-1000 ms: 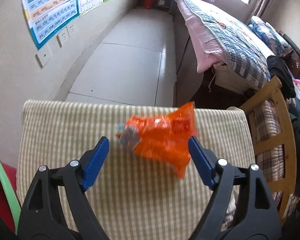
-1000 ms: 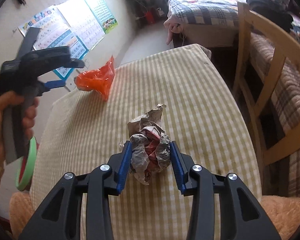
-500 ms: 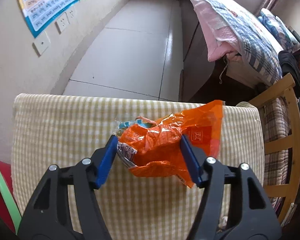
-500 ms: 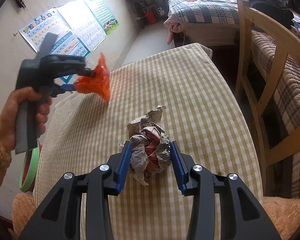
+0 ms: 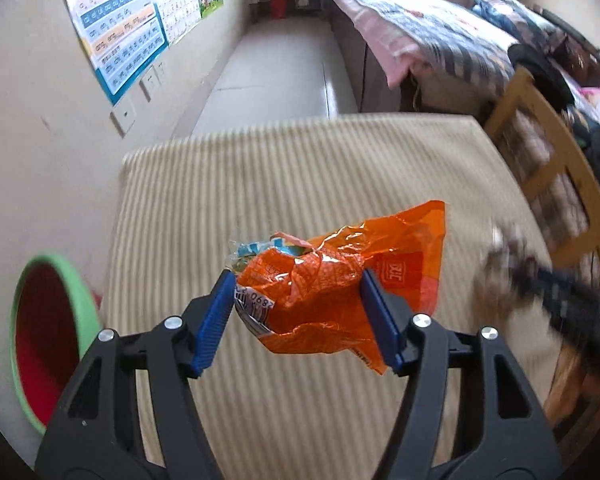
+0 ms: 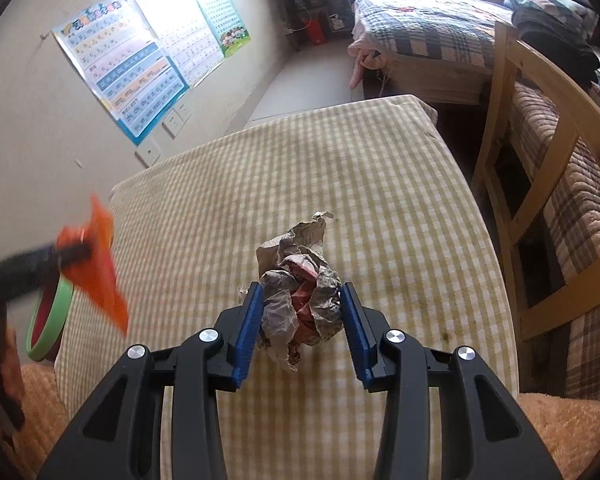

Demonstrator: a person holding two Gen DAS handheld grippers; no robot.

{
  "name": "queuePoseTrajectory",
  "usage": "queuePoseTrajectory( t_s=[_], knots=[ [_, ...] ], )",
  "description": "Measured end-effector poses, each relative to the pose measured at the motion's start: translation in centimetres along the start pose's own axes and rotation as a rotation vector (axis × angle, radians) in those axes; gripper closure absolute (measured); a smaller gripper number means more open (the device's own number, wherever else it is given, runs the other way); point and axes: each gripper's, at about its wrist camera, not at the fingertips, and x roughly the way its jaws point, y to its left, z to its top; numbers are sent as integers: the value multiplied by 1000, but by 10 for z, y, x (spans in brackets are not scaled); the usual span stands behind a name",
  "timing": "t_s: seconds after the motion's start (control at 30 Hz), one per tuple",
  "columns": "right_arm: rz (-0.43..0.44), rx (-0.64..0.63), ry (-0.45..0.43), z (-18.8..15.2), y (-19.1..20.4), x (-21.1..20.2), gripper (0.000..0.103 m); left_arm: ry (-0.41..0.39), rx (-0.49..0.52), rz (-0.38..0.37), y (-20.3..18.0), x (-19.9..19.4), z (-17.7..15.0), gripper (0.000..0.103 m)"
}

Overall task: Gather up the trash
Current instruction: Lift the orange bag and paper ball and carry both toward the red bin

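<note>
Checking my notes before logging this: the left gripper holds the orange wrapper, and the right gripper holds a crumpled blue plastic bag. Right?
Not quite. The left gripper does hold the orange wrapper, but the right gripper holds a crumpled brown paper wad, not a blue plastic bag; the right wrist view shows it.

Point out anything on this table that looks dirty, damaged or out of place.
A few dark stain spots mark the checked tablecloth near its right edge, just right of the right gripper. Otherwise nothing stands out: the crumpled paper wad and the orange wrapper in the left gripper are just the trash being collected.
</note>
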Motion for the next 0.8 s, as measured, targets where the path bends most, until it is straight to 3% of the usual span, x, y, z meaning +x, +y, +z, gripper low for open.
queuePoseTrajectory(
  t_s=[0.3,0.57,0.8],
  knots=[
    [19,-74,41,-9,45,-9,64,22,-103,-1,28,-18,-54,42],
    [12,-146,84,-16,87,-19,64,-38,-119,15,40,-40,-60,42],
    [57,-211,58,-5,124,-32,64,-55,-153,37,61,-52,-71,42]
  ],
)
